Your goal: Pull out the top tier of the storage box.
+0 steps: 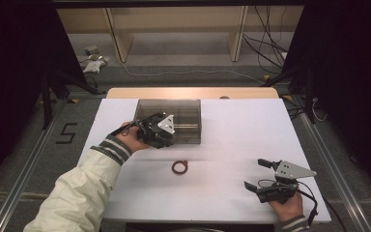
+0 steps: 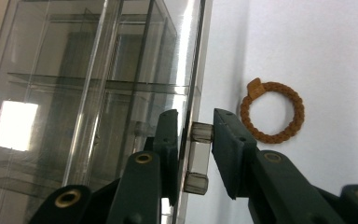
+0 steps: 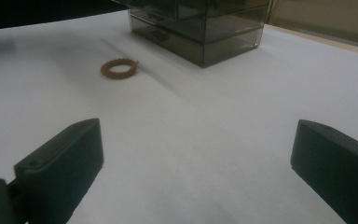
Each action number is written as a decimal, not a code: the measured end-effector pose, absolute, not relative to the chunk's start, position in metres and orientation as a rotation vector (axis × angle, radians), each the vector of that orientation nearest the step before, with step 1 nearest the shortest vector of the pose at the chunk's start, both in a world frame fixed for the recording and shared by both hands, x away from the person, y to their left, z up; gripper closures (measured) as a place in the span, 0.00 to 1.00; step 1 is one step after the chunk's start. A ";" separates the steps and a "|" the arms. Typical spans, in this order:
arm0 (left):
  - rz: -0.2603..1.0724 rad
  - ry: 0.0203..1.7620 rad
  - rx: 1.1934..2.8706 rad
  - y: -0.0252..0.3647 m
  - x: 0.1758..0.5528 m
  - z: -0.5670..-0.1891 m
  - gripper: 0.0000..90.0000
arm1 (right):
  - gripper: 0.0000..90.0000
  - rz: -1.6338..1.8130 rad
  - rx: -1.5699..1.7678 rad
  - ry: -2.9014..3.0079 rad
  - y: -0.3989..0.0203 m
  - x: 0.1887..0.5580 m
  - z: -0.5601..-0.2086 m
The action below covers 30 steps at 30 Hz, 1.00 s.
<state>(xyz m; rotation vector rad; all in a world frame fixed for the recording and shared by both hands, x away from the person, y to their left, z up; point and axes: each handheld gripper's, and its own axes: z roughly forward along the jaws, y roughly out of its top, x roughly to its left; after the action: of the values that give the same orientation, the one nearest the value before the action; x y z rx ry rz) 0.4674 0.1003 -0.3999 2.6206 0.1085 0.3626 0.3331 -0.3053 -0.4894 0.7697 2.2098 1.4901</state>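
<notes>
left gripper [image 2: 195, 154] pinching clear drawer handle [image 2: 198, 156] on near face of smoky plastic drawer box [image 1: 181, 116], far left-centre of white table [image 1: 232, 145]. handle's long axis runs along box front; pull lies toward person. brown braided ring [image 1: 179, 167] near side of box, between hands, closer to left gripper. right gripper [image 1: 261, 175] spread wide, holding nothing, near right.

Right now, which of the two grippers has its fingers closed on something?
The left gripper: its fingers pinch the clear handle on the drawer box. The right gripper rests apart on the table, fingers wide with nothing between them.
</notes>
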 end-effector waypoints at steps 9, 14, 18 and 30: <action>0.356 0.081 2.639 0.098 0.459 -0.399 0.80 | 0.04 1.493 0.771 2.212 -0.305 0.333 -0.489; 0.346 0.077 2.645 0.099 0.456 -0.399 0.80 | 0.04 1.493 0.772 2.213 -0.305 0.333 -0.489; 0.351 0.071 2.649 0.099 0.453 -0.398 0.80 | 0.04 1.493 0.770 2.213 -0.305 0.334 -0.489; 0.335 0.062 2.658 0.101 0.449 -0.400 0.80 | 0.04 1.492 0.770 2.211 -0.305 0.333 -0.489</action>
<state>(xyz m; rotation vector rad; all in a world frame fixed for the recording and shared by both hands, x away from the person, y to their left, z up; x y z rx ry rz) 0.4492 0.1009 -0.3996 2.6583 0.0619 0.3350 0.3334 -0.3054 -0.4894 0.7700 2.2114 1.4924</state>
